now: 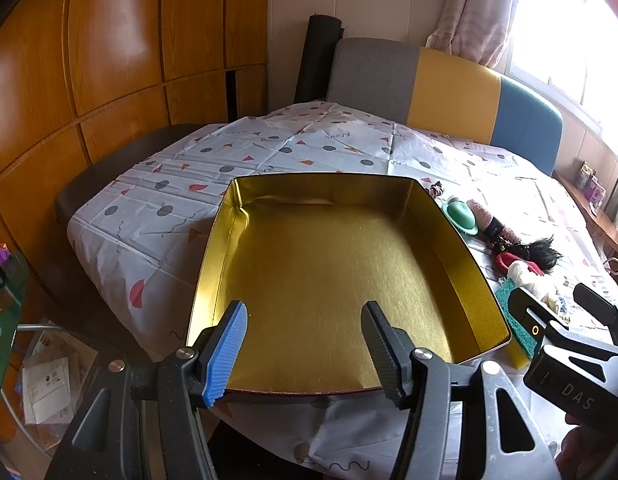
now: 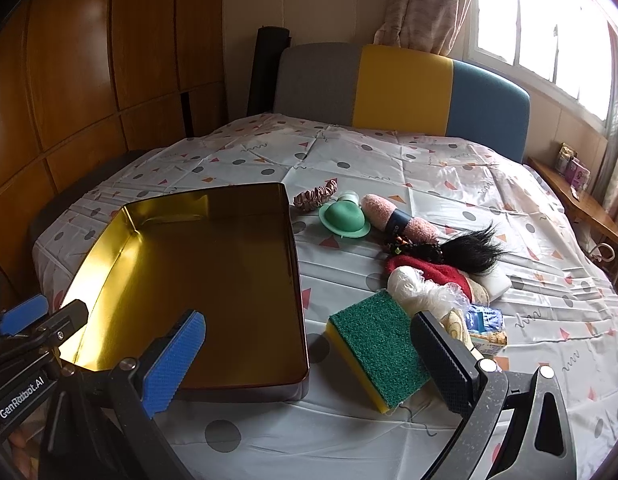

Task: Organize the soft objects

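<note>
Left gripper (image 1: 305, 344), fingers spread and gripping nothing, is hovering over the near edge of the gold tin (image 1: 461, 280). Right gripper (image 2: 309, 360), also spread and empty, is hovering above the sponge (image 2: 375, 354), which is lying just right of the tin (image 2: 109, 236). Beyond the sponge, a plastic bag (image 2: 421, 290), red cloth (image 2: 429, 270), black hair tuft (image 2: 469, 246), pink roll (image 2: 397, 218), green cap (image 2: 343, 220) and scrunchie (image 2: 315, 196) are lying toward the bed's (image 2: 389, 160) right edge.

The left gripper (image 1: 305, 346), jaws apart, hovers over the gold tin (image 1: 341, 264) beside soft objects (image 1: 521, 256).
</note>
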Demonstrator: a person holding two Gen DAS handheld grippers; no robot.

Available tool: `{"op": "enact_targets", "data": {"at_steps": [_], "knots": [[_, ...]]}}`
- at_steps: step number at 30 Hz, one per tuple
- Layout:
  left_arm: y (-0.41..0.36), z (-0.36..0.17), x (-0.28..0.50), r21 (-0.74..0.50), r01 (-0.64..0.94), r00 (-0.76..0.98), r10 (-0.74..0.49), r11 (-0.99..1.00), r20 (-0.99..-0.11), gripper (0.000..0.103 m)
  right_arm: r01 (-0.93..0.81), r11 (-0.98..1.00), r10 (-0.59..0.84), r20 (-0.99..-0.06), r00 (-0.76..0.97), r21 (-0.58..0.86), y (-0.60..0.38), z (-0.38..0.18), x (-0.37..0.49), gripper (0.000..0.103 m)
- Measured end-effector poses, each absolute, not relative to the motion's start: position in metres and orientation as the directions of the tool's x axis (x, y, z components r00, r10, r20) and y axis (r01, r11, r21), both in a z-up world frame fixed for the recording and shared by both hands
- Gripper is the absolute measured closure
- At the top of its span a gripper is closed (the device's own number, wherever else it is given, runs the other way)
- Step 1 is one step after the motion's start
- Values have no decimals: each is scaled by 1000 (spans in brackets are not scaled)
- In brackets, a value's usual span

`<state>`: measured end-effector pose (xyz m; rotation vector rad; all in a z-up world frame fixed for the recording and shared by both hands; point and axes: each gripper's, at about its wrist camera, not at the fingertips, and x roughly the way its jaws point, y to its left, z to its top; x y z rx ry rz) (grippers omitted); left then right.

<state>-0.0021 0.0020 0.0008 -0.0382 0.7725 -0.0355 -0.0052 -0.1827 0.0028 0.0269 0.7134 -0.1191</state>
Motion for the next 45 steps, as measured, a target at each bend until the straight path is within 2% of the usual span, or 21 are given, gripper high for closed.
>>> {"op": "enact_targets", "data": {"at_steps": [45], "knots": [[0, -3, -4, -36, 24, 709, -42, 999, -704, 43, 134, 991, -101, -647, 756, 3, -192, 4, -9, 0]]}}
